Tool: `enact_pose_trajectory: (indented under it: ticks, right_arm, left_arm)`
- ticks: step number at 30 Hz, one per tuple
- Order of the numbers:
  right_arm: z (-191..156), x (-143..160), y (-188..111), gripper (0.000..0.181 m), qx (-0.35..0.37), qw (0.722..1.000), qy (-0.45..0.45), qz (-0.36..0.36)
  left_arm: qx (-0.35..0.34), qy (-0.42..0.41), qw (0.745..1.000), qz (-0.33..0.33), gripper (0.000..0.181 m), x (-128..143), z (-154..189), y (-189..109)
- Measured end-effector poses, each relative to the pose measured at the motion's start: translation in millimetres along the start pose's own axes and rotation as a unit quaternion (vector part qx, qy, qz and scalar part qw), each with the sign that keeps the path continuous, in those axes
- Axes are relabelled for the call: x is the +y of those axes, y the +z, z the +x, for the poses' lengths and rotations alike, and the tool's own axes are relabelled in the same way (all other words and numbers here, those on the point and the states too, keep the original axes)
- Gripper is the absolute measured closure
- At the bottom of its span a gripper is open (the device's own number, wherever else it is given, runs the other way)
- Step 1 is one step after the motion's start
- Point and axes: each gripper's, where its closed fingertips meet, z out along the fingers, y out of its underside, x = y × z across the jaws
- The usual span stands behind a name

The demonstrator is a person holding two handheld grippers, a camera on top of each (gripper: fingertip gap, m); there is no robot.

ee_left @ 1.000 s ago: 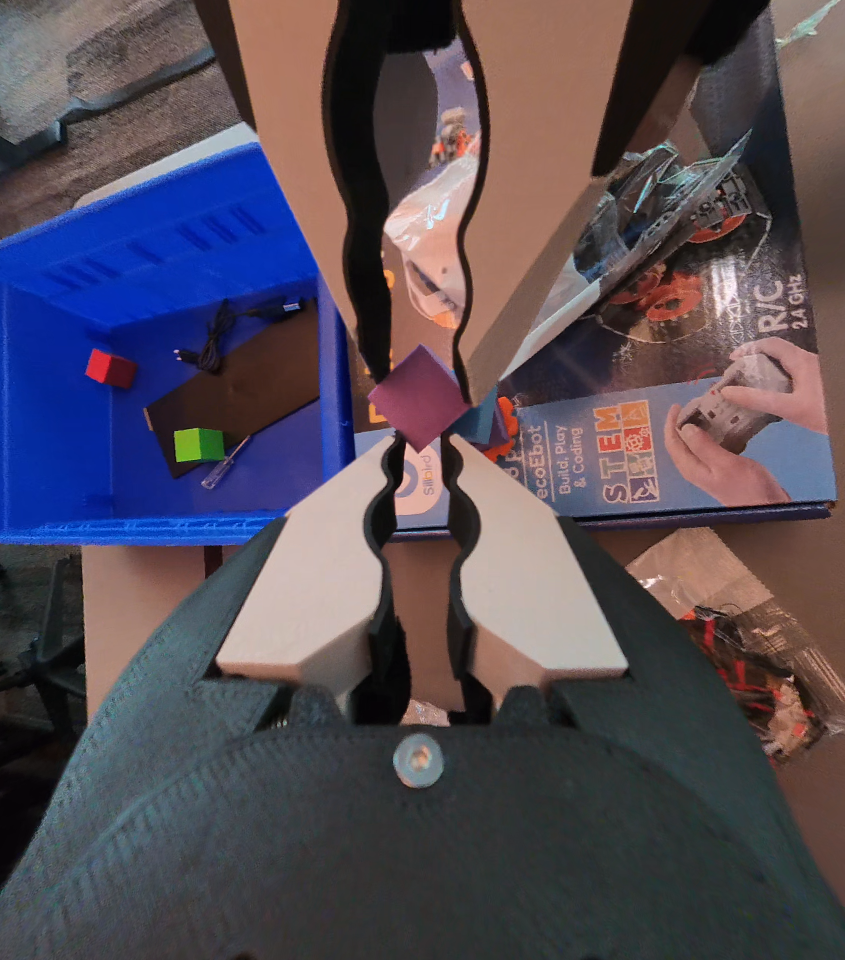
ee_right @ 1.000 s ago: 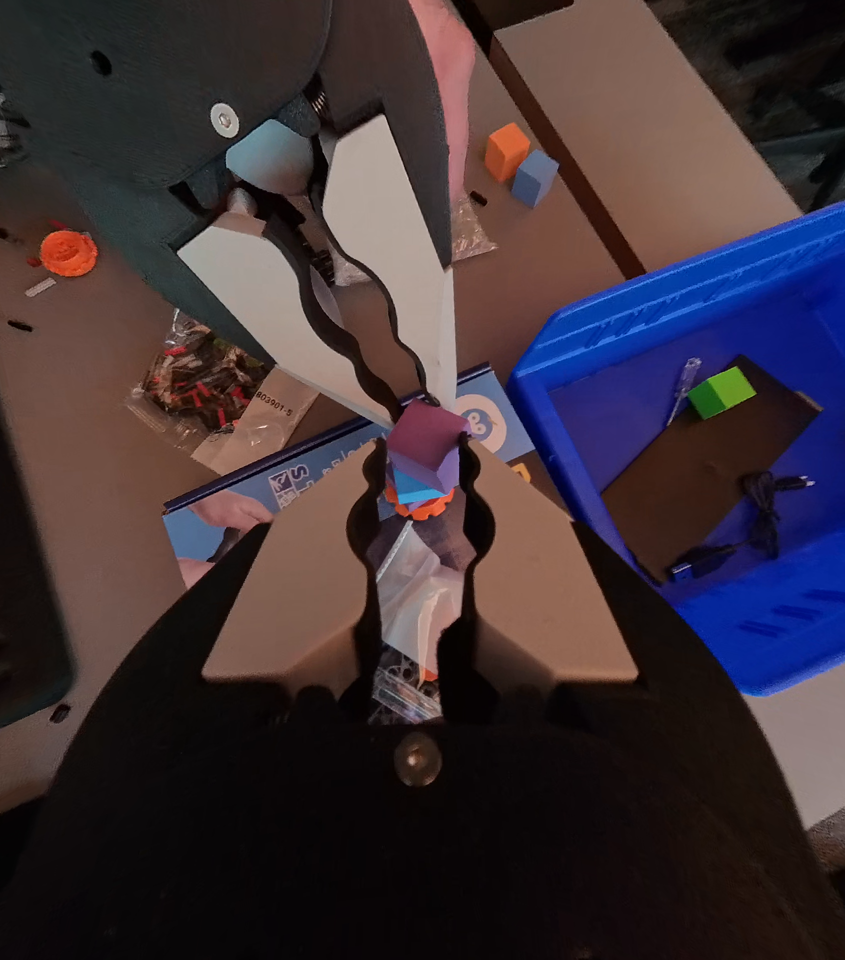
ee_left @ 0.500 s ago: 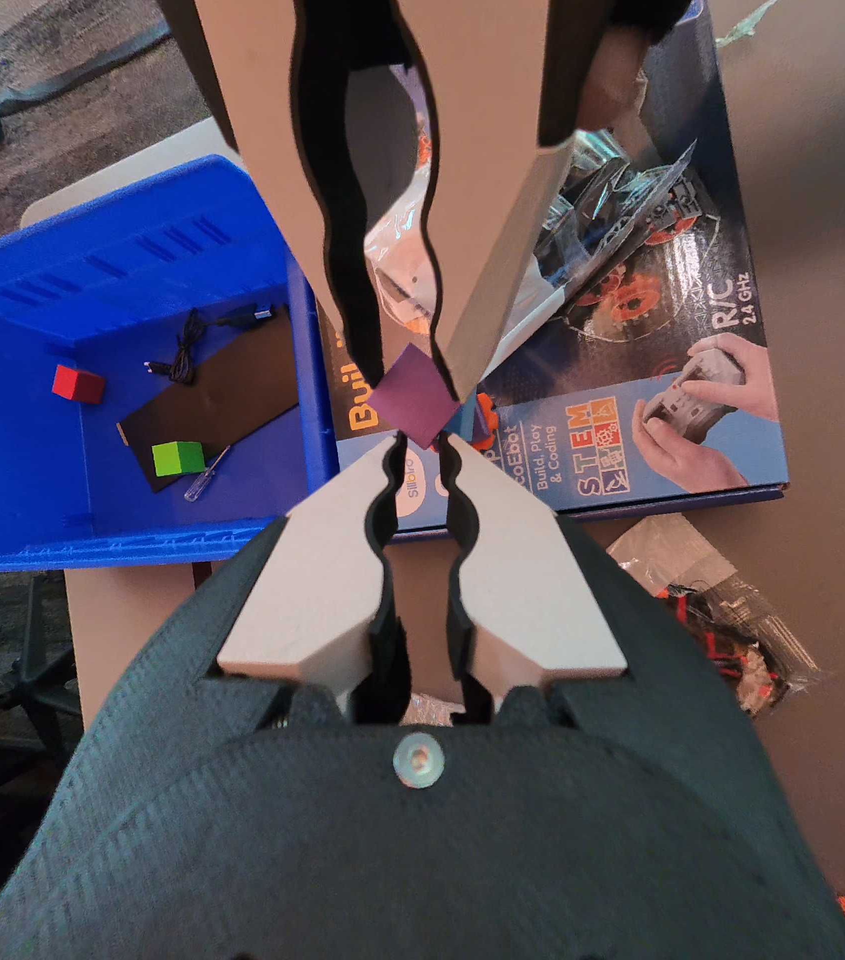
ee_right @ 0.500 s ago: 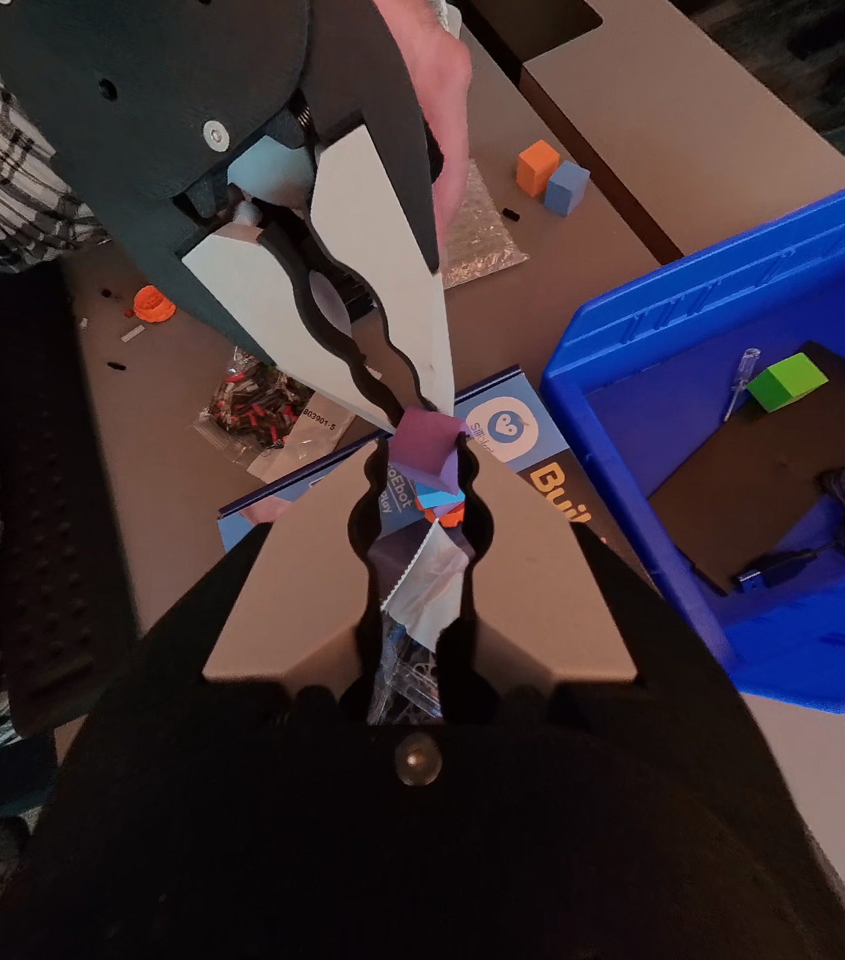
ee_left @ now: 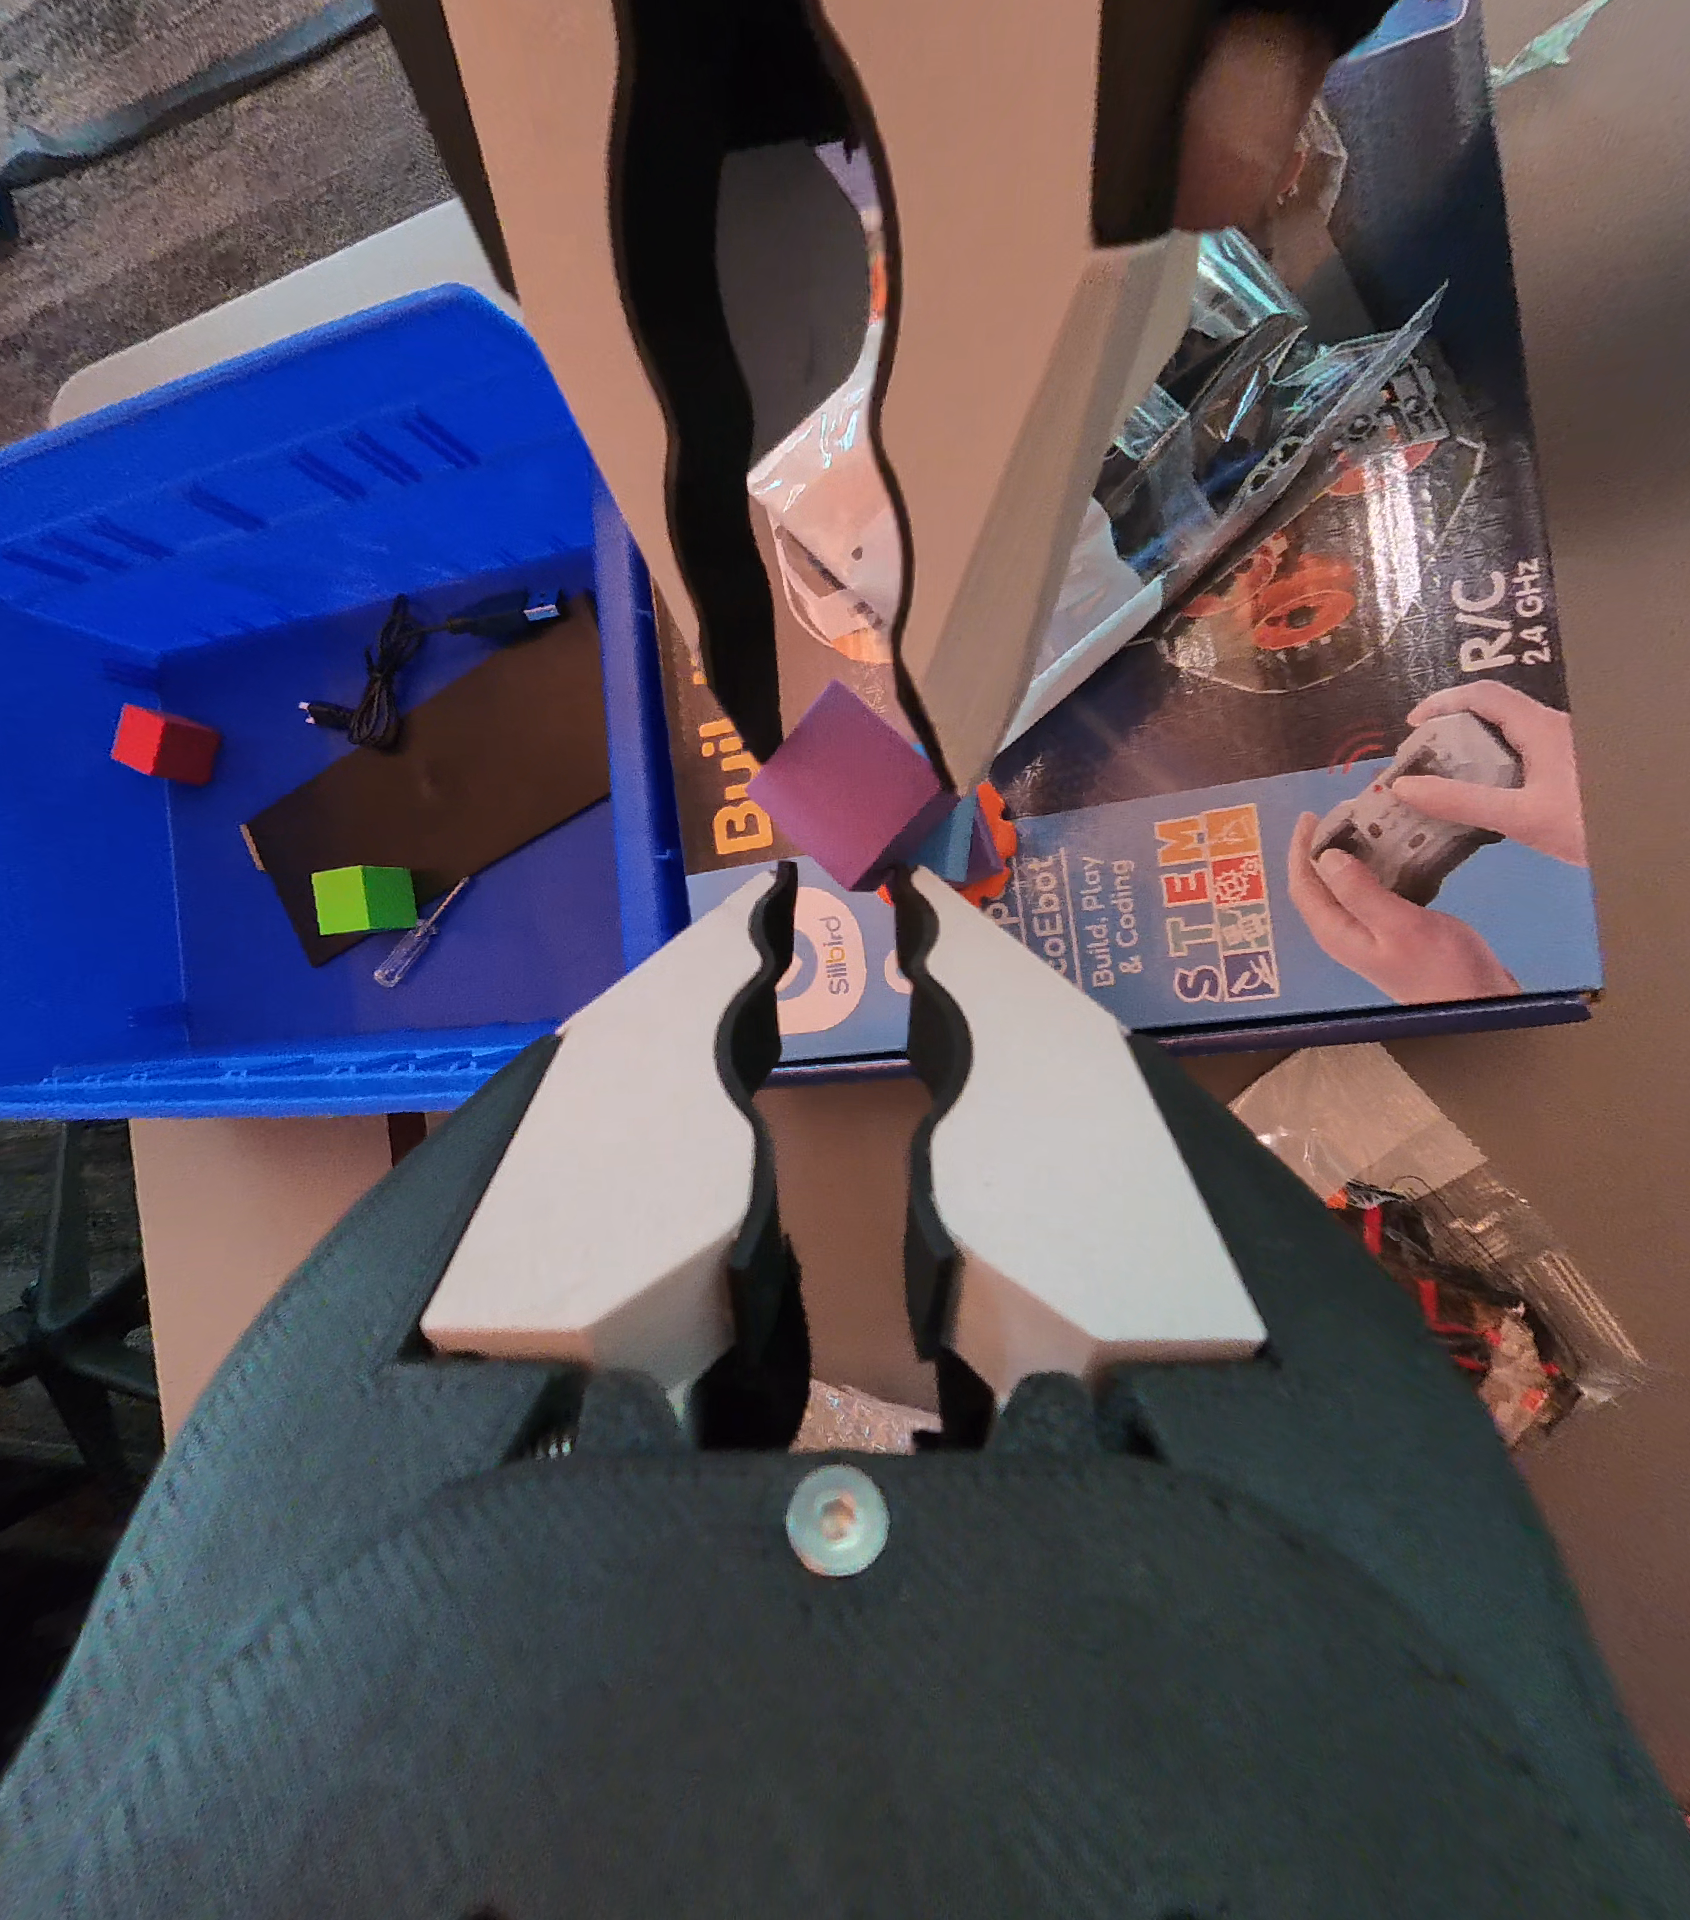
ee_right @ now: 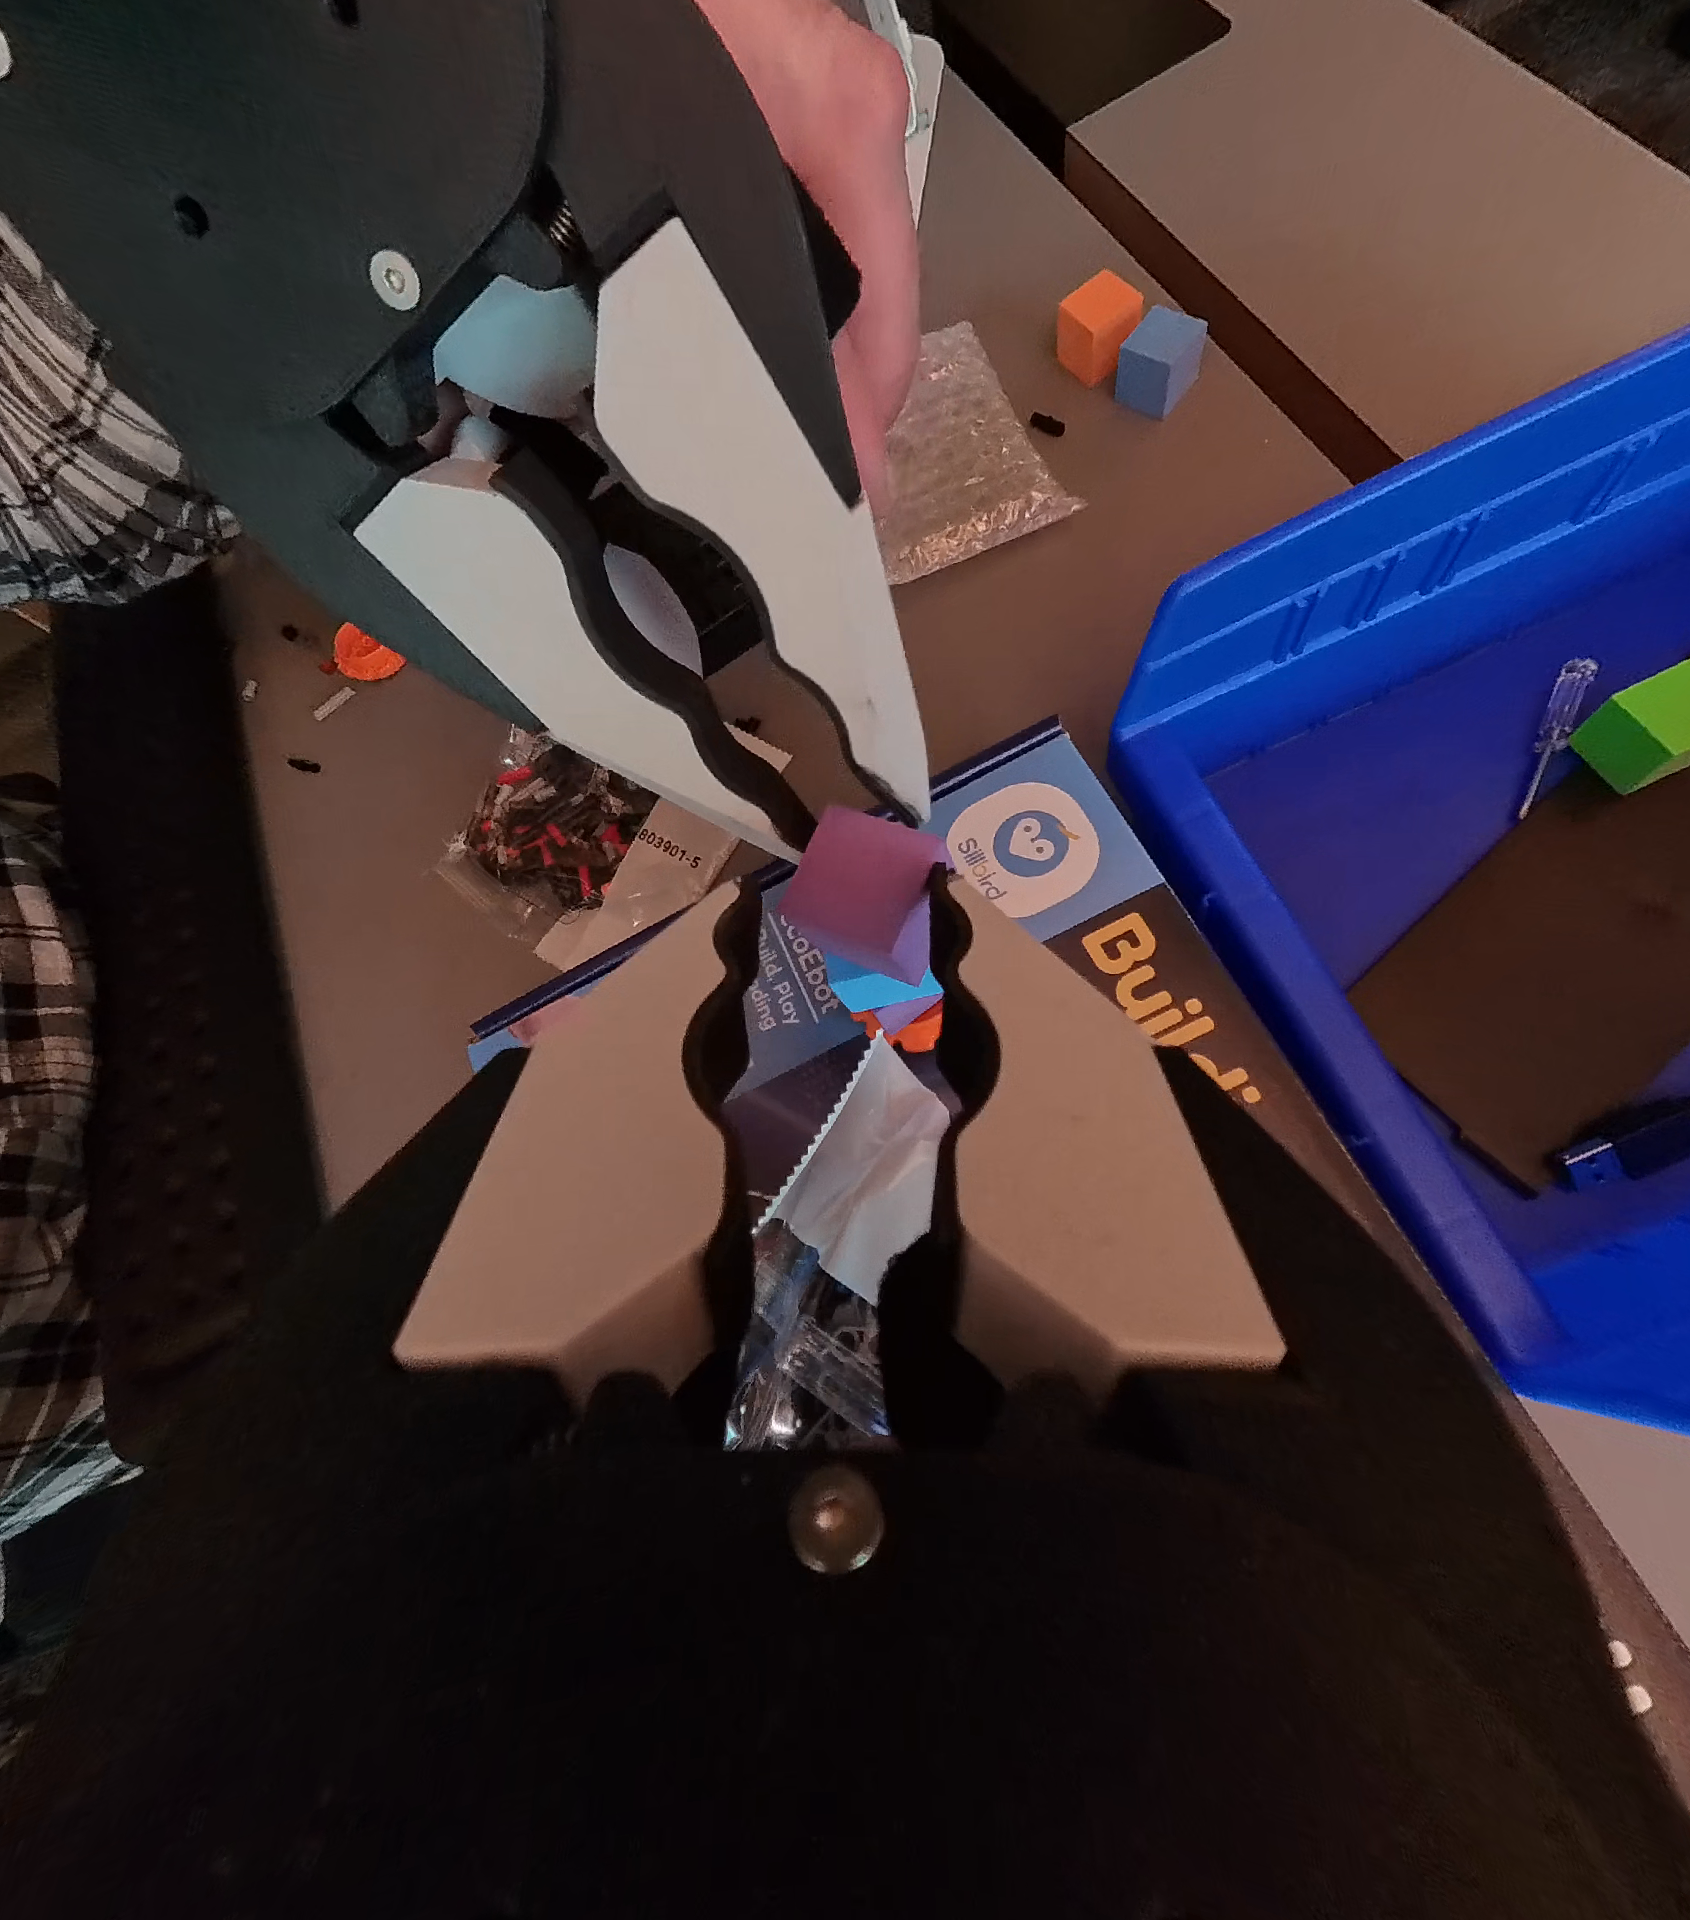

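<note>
Right gripper [ee_right: 841, 888] pinches the purple cube [ee_right: 856, 883]; left gripper [ee_left: 846, 891], narrowly parted, touches the cube's corner, hold unclear; corner contact looks slip-prone.

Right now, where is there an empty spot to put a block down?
Bare tan tabletop lies beyond the orange foam cube and pale blue foam cube. Inside the blue plastic bin, the floor left of the green cube and below the red cube is free. The printed cardboard box is crowded with plastic bags.
</note>
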Motion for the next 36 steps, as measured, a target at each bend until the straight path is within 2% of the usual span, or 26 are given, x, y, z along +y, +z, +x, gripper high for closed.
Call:
enact_pose_trajectory:
  ticks: [5, 8, 11, 14, 18, 24, 29, 32, 36]
  right_arm:
    - [0.4, -2.5, -3.5, 0.146, -0.002, 1.0, 0.002, 0.006]
    - [11.7, -9.1, -15.5, 0.143, 0.027, 1.0, -0.004, 0.013]
    - [48.8, -26.3, -33.4, 0.134, 0.118, 0.993, -0.023, 0.011]
    - [109.1, -42.9, -37.2, 0.13, 0.227, 0.971, -0.067, -0.035]
    - [190.2, -54.6, -12.1, 0.13, 0.266, 0.958, -0.055, -0.09]
    - [302.7, -36.3, 29.5, 0.135, 0.344, 0.908, -0.077, -0.225]
    - [353.8, -16.3, 51.6, 0.138, 0.357, 0.867, -0.117, -0.326]
    - [369.2, -10.4, 65.6, 0.142, 0.339, 0.872, -0.096, -0.339]
    - [382.9, 7.3, 71.1, 0.146, 0.333, 0.852, -0.079, -0.395]
  left_arm:
    - [-0.015, -0.019, 0.999, 0.02, 0.156, 2.1, -3.3, -9.1]
    - [-0.053, -0.032, 0.998, 0.027, 0.15, 10.0, -7.1, -22.6]
    - [-0.098, -0.046, 0.994, 0.027, 0.151, 25.1, -5.1, -37.5]
    - [-0.133, -0.067, 0.988, 0.03, 0.155, 42.8, -0.9, -48.4]
    - [-0.151, -0.1, 0.983, 0.037, 0.157, 66.1, 5.6, -50.7]
    - [-0.165, -0.12, 0.979, 0.022, 0.157, 99.5, 9.0, -49.0]
    - [-0.184, -0.125, 0.975, 0.022, 0.158, 108.4, -5.6, -53.1]
    - [-0.187, -0.122, 0.975, 0.019, 0.158, 112.3, -8.8, -53.8]
    - [-0.191, -0.124, 0.974, 0.017, 0.158, 115.6, -13.6, -52.3]
